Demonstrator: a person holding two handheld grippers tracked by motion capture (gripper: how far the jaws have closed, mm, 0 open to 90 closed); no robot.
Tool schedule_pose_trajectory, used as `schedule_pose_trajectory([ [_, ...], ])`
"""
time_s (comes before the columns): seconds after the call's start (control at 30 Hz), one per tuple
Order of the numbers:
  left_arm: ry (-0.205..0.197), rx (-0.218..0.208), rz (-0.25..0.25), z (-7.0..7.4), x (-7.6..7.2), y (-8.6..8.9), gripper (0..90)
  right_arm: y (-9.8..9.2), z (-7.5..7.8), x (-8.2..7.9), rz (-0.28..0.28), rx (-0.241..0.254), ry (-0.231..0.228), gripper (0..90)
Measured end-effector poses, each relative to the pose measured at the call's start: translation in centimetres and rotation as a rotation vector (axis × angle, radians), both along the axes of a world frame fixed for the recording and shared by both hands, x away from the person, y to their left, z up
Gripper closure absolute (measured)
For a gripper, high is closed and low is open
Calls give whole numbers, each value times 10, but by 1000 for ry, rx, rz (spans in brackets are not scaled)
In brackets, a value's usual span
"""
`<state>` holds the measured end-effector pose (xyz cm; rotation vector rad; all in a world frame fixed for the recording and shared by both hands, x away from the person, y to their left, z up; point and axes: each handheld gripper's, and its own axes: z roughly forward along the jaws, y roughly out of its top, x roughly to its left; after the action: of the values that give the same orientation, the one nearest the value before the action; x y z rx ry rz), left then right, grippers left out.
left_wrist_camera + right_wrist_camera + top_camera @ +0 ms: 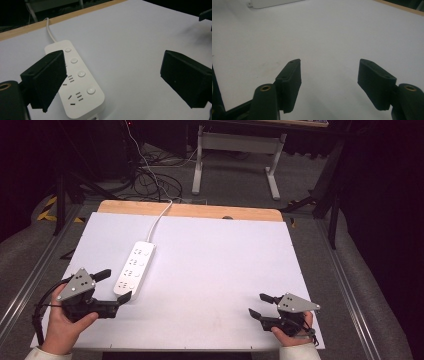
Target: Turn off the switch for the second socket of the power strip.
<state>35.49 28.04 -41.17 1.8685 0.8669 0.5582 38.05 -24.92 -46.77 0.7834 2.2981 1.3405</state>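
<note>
The power strip (134,270) lies on the white table (215,265) just beside the released left claw (114,285); the right claw (261,305) gapes empty.

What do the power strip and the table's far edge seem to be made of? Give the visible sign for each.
Power strip: probably hard plastic, smooth white casing with rounded corners and moulded buttons. Table's far edge: looks like wood or a wood-look board, tan and matt, showing beyond the white sheet.

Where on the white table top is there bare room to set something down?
The middle and whole right half of the table top are bare, from the power strip across to the right gripper. The near-left corner is crowded: the open left gripper sits against the strip's near end.
</note>
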Motion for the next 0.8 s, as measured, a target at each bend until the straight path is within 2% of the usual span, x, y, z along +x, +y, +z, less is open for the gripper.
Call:
schedule_pose_trajectory([
  [0.33,-10,-32,2,-27,-13,17,55,0,0,0,3,3,-2,362],
  [0.5,10,-44,-8,-37,-16,23,55,0,0,0,3,3,1,360],
  [0.6,7,-17,-4,-43,-17,23,55,0,0,0,2,4,2,360],
  [0.8,11,11,-8,-52,-19,24,56,0,-1,0,3,2,3,359],
])
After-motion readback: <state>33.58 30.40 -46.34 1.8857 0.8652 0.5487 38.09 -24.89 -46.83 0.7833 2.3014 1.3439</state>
